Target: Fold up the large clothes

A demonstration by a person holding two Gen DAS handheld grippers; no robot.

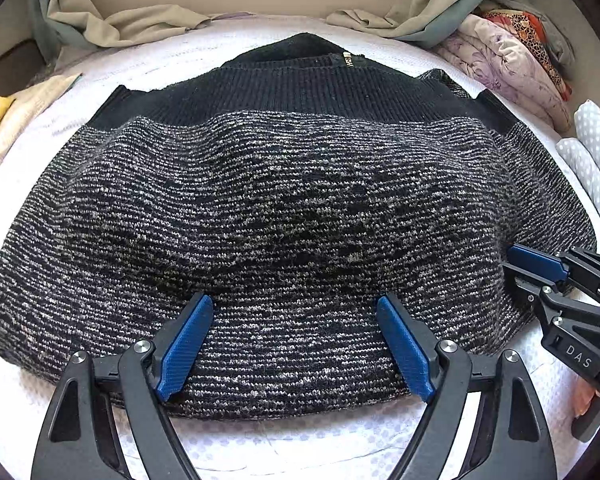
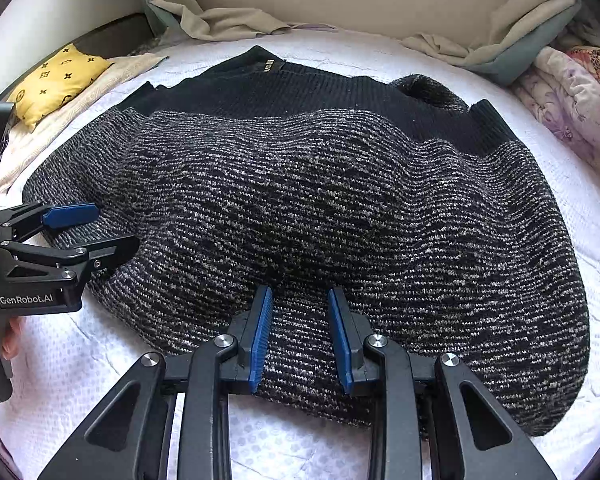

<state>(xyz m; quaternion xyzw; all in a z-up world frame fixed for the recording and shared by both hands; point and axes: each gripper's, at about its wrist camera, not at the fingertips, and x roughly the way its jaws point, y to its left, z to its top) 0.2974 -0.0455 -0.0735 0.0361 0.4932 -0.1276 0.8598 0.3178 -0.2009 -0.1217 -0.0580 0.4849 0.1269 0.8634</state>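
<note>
The left gripper is pointing steeply downward toward twelve o'clock, its jaws spread wide. The right gripper, at its three o'clock, is angling down likewise, blue pads standing narrowly apart, gripping nothing.

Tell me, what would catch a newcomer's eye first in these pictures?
A big black-and-grey speckled sweater fills the middle, spread flat on a white bed with its black collar at the far end. Two black tongs with blue tips sit at its near hem: the left tongs wide apart, the right tongs much narrower, with knit between them. A yellow patterned pillow lies at the far left of the bed.
</note>
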